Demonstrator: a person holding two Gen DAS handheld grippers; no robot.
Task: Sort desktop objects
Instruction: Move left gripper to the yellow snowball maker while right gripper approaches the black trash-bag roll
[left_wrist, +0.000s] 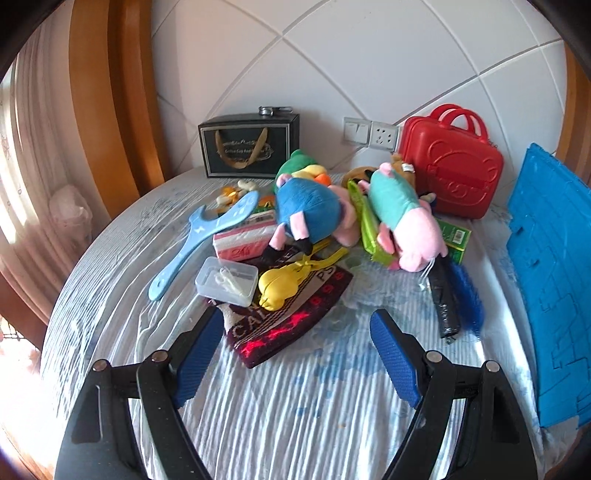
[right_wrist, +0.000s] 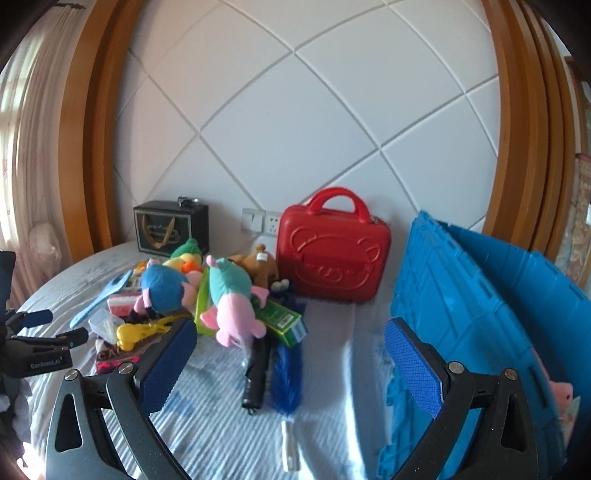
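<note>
1. Two hand-held grippers with black frames and ribbed blue pads hang over a round table (left_wrist: 295, 424) draped in a wrinkled, blue-and-white striped cloth.
2. Left gripper (left_wrist: 295, 332): jaws spread wide, nothing between them; just past its tips lies a dark woven cloth with red stars (left_wrist: 288, 325).
3. Right gripper (right_wrist: 291, 345): jaws likewise parted and empty, with a fluffy blue duster on a white handle (right_wrist: 286, 373) and a black stick-shaped object (right_wrist: 256, 373) lying on the cloth ahead.
4. Heaped mid-table: a soft blue-and-pink plush toy (left_wrist: 310, 214), a teal-and-pink plush toy (left_wrist: 402, 214), a glossy yellow plastic clip (left_wrist: 280, 284), a clear lidded plastic box (left_wrist: 227, 280), a light-blue plastic hand mirror (left_wrist: 207, 240), a pink tissue pack (left_wrist: 243, 240) and a green carton (right_wrist: 284, 319).
5. Behind the heap, against the white quilted wall, stand a hard red plastic case embossed with a bear face (right_wrist: 332, 251) and a black gift box with a gold ribbon (left_wrist: 249, 146).
6. At the right edge, a ribbed blue plastic crate (right_wrist: 480, 314) stands open, close beside the right gripper.
</note>
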